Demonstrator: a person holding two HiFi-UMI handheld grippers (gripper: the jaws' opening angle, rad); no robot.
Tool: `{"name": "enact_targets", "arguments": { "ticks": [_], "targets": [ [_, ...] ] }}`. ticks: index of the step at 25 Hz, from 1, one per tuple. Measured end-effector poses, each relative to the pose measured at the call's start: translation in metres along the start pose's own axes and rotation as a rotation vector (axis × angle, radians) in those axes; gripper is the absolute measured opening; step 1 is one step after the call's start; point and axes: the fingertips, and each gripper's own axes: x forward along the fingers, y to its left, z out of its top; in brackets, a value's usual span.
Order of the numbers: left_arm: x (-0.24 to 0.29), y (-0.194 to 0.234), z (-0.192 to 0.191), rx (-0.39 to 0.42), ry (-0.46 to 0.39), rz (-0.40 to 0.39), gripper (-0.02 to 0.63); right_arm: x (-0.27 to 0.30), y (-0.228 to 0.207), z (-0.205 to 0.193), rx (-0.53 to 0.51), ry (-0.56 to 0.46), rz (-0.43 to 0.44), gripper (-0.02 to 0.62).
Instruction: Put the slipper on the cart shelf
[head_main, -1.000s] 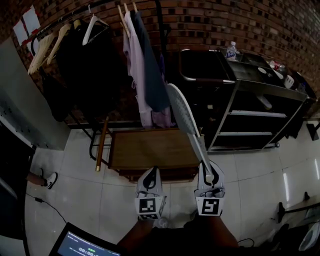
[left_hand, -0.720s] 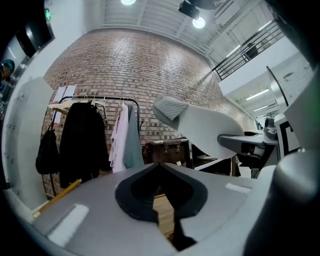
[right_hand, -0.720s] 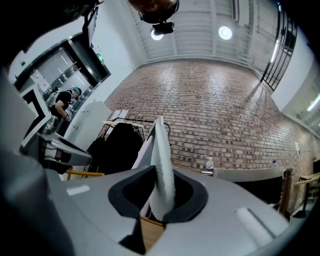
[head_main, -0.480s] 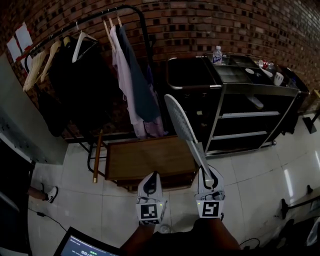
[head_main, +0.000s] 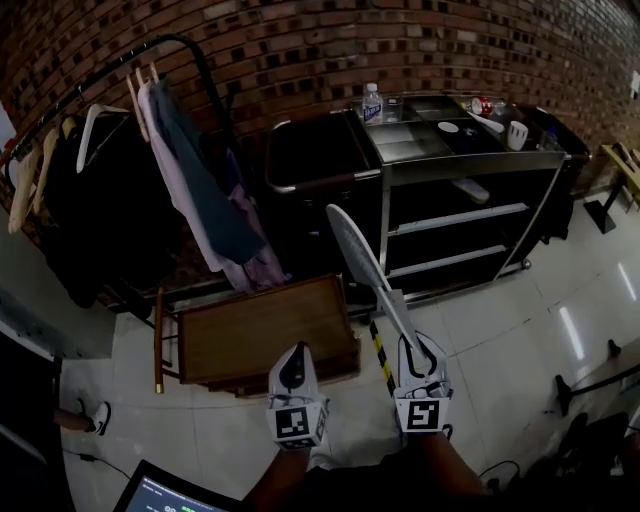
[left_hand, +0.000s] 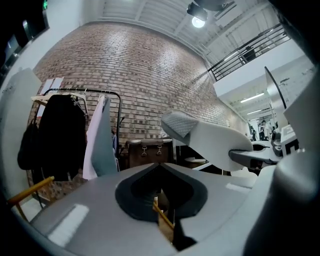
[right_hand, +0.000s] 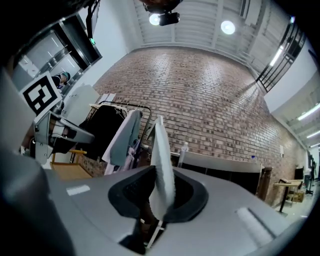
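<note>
A flat white slipper stands up on its edge from my right gripper, which is shut on its heel end. In the right gripper view the slipper rises between the jaws of the right gripper. The black cart stands ahead by the brick wall, with its open shelves beyond the slipper's tip. My left gripper is beside the right one, shut and holding nothing. The left gripper view has the left gripper shut and the slipper up to its right.
A low wooden table lies just ahead of the grippers. A clothes rack with hanging garments stands to the left. A bottle and small items sit on the cart's top, and a white object lies on a cart shelf. A laptop is at bottom left.
The view has swung right: the cart has moved toward the middle and the clothes rack toward the left. Both grippers hold the same pose, with the slipper still gripped.
</note>
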Motion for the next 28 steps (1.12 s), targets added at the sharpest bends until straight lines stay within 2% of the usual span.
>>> {"name": "enact_targets", "arguments": {
  "ticks": [9, 15, 21, 25, 28],
  "targets": [
    [0.084, -0.087, -0.018, 0.020, 0.036, -0.047, 0.012, 0.020, -0.100, -0.076, 0.000, 0.114, -0.022, 0.057],
    [0.134, -0.127, -0.038, 0.037, 0.070, -0.061, 0.012, 0.032, -0.155, -0.131, 0.019, 0.207, -0.046, 0.057],
    [0.170, -0.146, -0.057, 0.031, 0.128, -0.027, 0.012, 0.059, -0.191, -0.186, 0.129, 0.310, -0.045, 0.057],
    [0.187, -0.149, -0.054, 0.043, 0.128, 0.007, 0.012, 0.091, -0.203, -0.202, 0.138, 0.342, -0.015, 0.057],
    [0.193, -0.145, -0.054, 0.053, 0.135, 0.038, 0.012, 0.119, -0.204, -0.209, 0.182, 0.348, 0.009, 0.058]
  ]
}}
